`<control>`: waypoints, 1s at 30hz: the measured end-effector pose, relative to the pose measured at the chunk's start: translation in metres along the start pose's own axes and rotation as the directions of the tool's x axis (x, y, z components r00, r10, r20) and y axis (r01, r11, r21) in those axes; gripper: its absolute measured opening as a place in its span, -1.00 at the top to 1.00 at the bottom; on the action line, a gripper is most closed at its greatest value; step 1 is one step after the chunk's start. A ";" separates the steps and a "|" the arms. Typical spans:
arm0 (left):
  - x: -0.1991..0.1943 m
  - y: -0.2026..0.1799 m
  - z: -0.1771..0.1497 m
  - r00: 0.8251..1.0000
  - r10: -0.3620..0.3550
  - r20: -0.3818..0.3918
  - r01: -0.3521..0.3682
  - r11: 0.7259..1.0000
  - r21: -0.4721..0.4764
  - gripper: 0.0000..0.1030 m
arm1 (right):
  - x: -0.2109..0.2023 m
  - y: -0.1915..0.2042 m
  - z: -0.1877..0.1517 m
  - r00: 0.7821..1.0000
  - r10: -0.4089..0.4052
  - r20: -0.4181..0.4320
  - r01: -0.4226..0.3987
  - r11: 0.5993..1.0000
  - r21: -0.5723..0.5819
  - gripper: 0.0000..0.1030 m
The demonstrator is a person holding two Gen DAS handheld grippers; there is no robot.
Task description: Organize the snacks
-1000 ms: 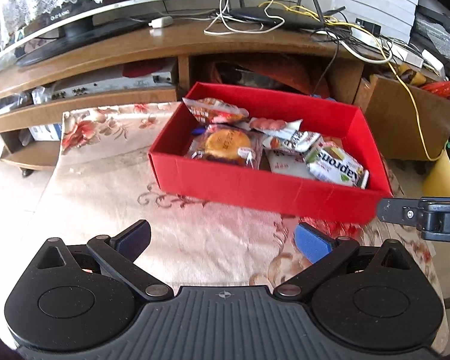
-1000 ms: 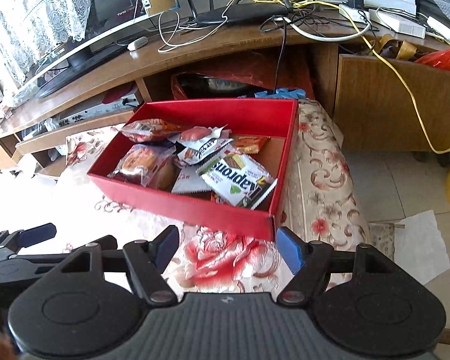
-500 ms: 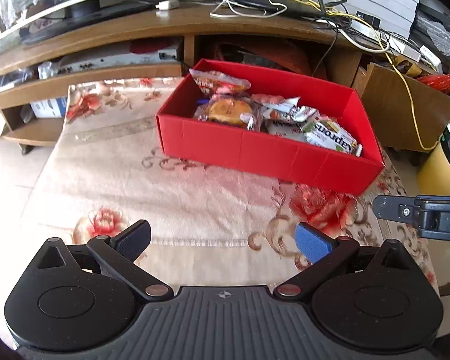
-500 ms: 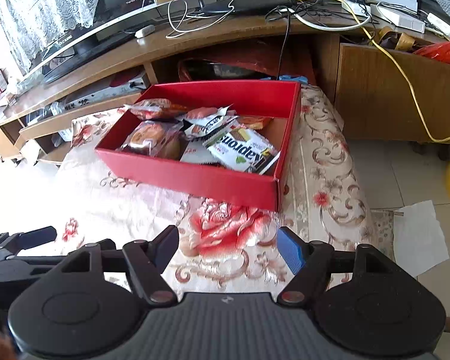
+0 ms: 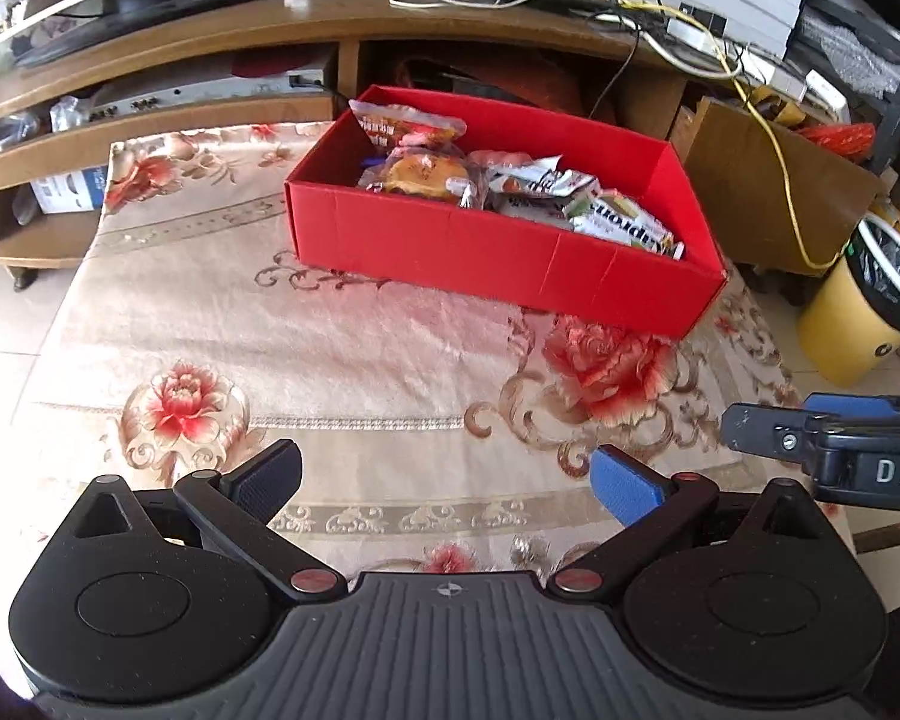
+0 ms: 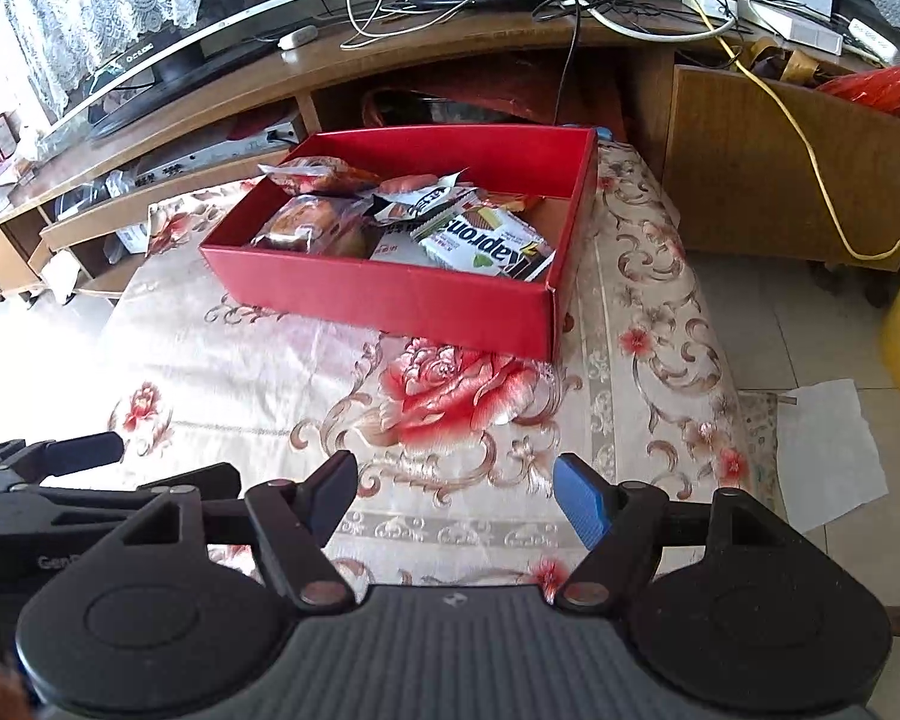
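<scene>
Ahead, at twelve o'clock, the red box (image 5: 498, 252) of snacks (image 6: 486, 237) sat on the floral cloth (image 5: 360, 360), bare cloth on its near side (its right wall near the cloth's edge). Left gripper (image 5: 447, 483) and right gripper (image 6: 456, 495) hovered spread and unloaded, well short of it, before a wooden TV stand (image 6: 510, 42).

Floral-clothed table (image 5: 342, 348), red box (image 5: 486, 252) resting on far part
</scene>
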State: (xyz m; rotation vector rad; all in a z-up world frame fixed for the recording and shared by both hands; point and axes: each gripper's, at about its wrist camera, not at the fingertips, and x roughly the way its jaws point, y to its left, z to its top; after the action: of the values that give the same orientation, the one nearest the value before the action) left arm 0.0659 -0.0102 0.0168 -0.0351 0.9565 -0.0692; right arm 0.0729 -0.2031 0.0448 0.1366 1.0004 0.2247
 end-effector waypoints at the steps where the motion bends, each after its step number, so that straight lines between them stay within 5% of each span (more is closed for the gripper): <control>1: 0.000 0.000 -0.001 1.000 0.001 -0.001 -0.001 1.000 -0.001 -1.00 | -0.001 0.001 -0.001 1.000 0.000 0.000 0.000 1.000 -0.002 -0.37; 14: -0.008 0.011 -0.002 0.986 -0.164 0.023 0.165 0.979 -0.117 -1.00 | -0.006 0.003 -0.007 1.000 0.013 0.010 -0.013 1.000 -0.008 -0.38; 18: -0.008 0.008 0.000 0.998 -0.064 0.002 0.063 0.994 -0.092 -1.00 | -0.006 0.003 -0.007 1.000 0.014 0.013 -0.014 1.000 -0.009 -0.38; 22: -0.009 0.015 0.000 0.997 -0.080 0.007 0.080 0.990 -0.112 -1.00 | -0.007 0.003 -0.007 1.000 0.019 0.017 -0.019 1.000 -0.008 -0.38; 26: 0.000 0.013 -0.001 1.000 -0.003 -0.029 0.001 0.997 -0.079 -1.00 | -0.007 0.004 -0.007 1.000 0.020 0.020 -0.020 1.000 -0.012 -0.38; 30: -0.007 0.006 -0.002 0.999 0.030 0.012 -0.030 0.999 -0.017 -1.00 | -0.005 0.004 -0.007 1.000 0.018 0.013 -0.018 1.000 -0.016 -0.38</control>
State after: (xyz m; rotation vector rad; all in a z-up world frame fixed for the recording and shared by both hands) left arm 0.0610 -0.0037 0.0209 -0.0361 0.9453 -0.0332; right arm 0.0638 -0.2001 0.0460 0.1330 0.9846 0.2480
